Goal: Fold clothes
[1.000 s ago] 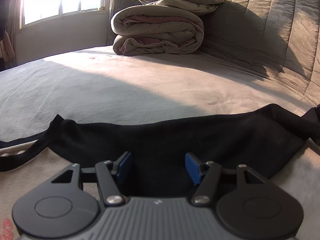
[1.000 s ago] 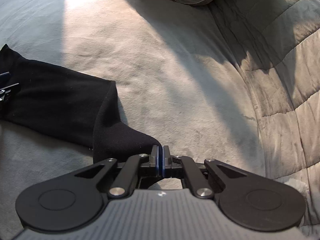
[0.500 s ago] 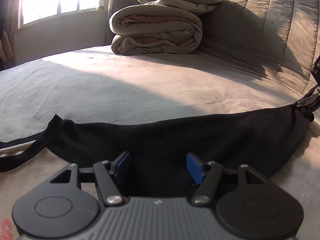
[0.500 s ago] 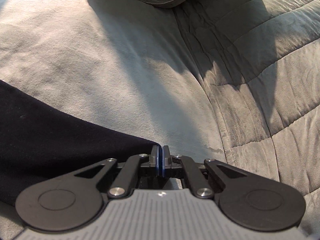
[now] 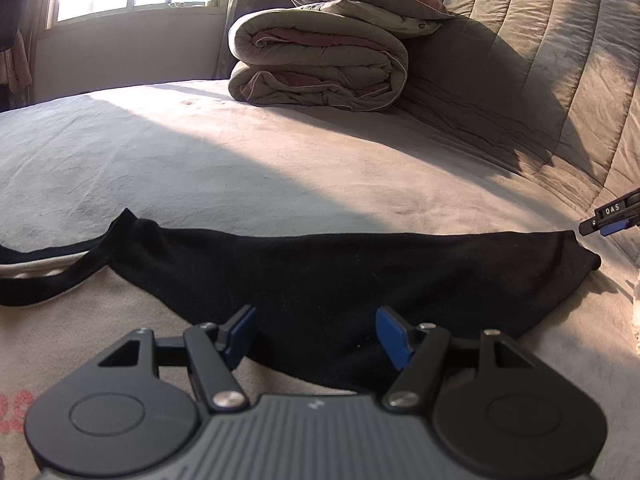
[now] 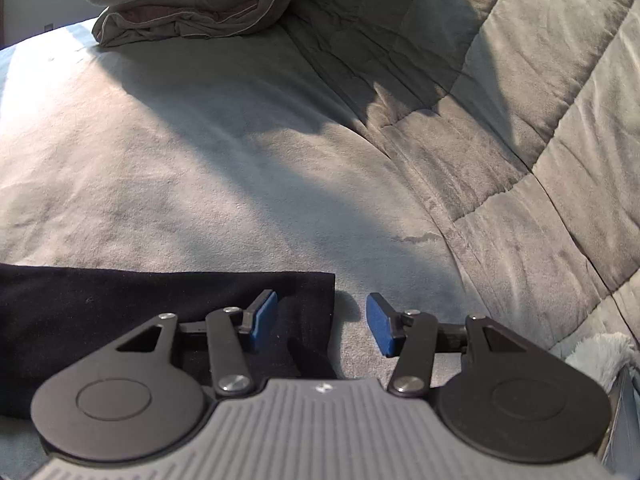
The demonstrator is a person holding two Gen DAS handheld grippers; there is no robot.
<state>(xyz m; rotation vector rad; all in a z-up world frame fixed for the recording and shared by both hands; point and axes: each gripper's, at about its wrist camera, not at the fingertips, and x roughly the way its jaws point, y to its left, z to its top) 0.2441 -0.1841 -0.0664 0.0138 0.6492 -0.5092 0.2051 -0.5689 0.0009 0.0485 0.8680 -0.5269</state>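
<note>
Lying flat | black garment (image 5: 340, 276) long axis left-right; both jaws apart

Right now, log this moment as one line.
left gripper: open over black garment | right gripper: open at garment corner | garment: flat on bed

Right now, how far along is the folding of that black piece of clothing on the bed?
Early on. Done: the black garment lies spread in a long band on the bed cover, its end squared off by the right hand-held gripper. In hand: nothing; both that one and the left hand-held gripper are open, hovering over the cloth. Left: the fold itself, and a trailing strap needs tucking in.
</note>
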